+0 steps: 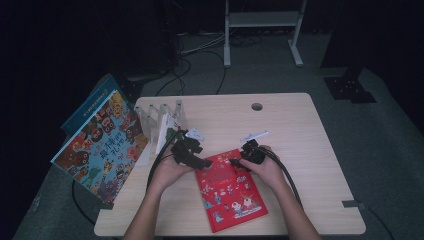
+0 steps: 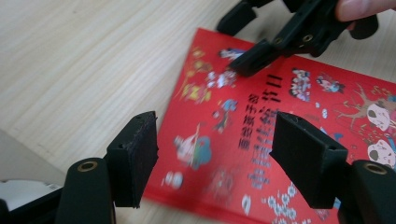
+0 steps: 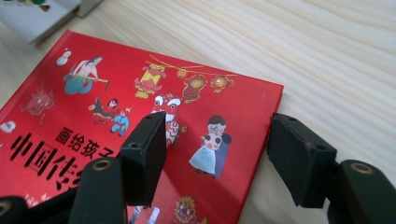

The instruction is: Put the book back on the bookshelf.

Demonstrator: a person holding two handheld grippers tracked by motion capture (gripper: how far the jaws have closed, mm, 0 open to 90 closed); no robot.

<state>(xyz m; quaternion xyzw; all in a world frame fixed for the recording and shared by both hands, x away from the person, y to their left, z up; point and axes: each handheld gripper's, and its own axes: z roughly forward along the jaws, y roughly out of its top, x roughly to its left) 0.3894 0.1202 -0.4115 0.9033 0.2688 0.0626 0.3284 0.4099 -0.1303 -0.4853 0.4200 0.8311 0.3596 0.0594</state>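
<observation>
We see a red picture book (image 1: 231, 191) lying flat on the light wooden worktop (image 1: 300, 145), near the person's edge and a little right of centre, its cover of cartoon figures and black Chinese characters facing up; the left gripper (image 1: 204, 163) hovers at the book's far left corner, and in the left gripper view its two black pads stand well apart with the red cover (image 2: 224, 140) showing between them and nothing pinched, so it is wide and empty; the right gripper (image 1: 235, 163) sits at the book's far edge, just right of the left one, the two close together but apart; in the right gripper view its pads also stand apart, straddling the cover's corner (image 3: 196, 121) from above, one pad over the red cover and the other over bare wood, and we see nothing clamped between them; to the left, a clear slotted book rack (image 1: 160, 117) stands on the worktop, and a large colourful picture book (image 1: 102, 147) overhangs the worktop's left edge.
</observation>
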